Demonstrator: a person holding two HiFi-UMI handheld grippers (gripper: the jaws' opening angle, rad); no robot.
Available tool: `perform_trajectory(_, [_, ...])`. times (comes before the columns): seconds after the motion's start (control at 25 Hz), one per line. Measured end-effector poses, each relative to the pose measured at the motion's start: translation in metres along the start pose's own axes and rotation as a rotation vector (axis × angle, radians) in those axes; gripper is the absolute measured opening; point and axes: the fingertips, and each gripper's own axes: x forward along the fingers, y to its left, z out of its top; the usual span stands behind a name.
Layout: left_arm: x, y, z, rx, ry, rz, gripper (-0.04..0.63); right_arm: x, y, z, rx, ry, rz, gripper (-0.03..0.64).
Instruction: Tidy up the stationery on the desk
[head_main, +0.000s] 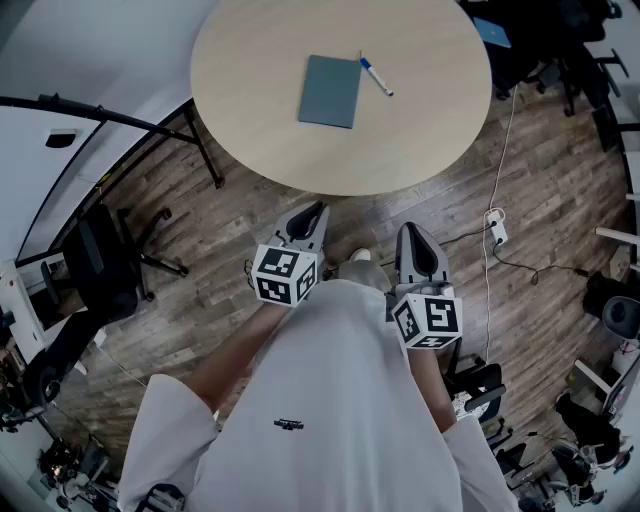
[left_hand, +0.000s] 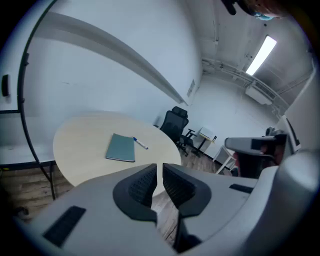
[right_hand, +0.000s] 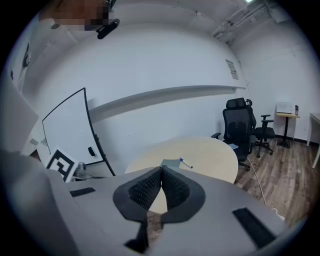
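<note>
A grey-blue notebook (head_main: 330, 91) lies flat near the middle of the round pale wooden table (head_main: 420, 130). A blue-and-white pen (head_main: 377, 77) rests just right of it, apart from it. Both grippers hang over the wooden floor short of the table's near edge. The left gripper (head_main: 316, 210) is shut with nothing between its fingers, and so is the right gripper (head_main: 411, 230). The left gripper view looks past the left gripper (left_hand: 160, 167) to the notebook (left_hand: 121, 148) and pen (left_hand: 140, 143). The right gripper view shows the right gripper (right_hand: 161, 170) partly hiding the notebook (right_hand: 171, 163), with the pen (right_hand: 186, 163) beside it.
A black office chair (head_main: 100, 260) stands at the left, beside a black curved stand leg (head_main: 205, 150) by the table. A white power strip (head_main: 497, 230) with its cable lies on the floor at the right. More chairs (head_main: 560, 60) crowd the far right.
</note>
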Motion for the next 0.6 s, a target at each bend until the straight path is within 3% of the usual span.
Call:
perform_trajectory(0.24, [-0.044, -0.102, -0.031, 0.073, 0.002, -0.08, 0.046, -0.053, -0.003, -0.024, 0.019, -0.014, 0.025, 0.034])
perform_trajectory(0.36, [-0.056, -0.121, -0.037, 0.111, -0.024, -0.04, 0.046, -0.077, -0.003, -0.038, 0.008, -0.01, 0.066, 0.034])
perform_trajectory(0.6, [-0.075, -0.145, -0.041, 0.065, -0.097, 0.047, 0.046, -0.111, 0.006, -0.042, -0.002, -0.033, 0.183, 0.035])
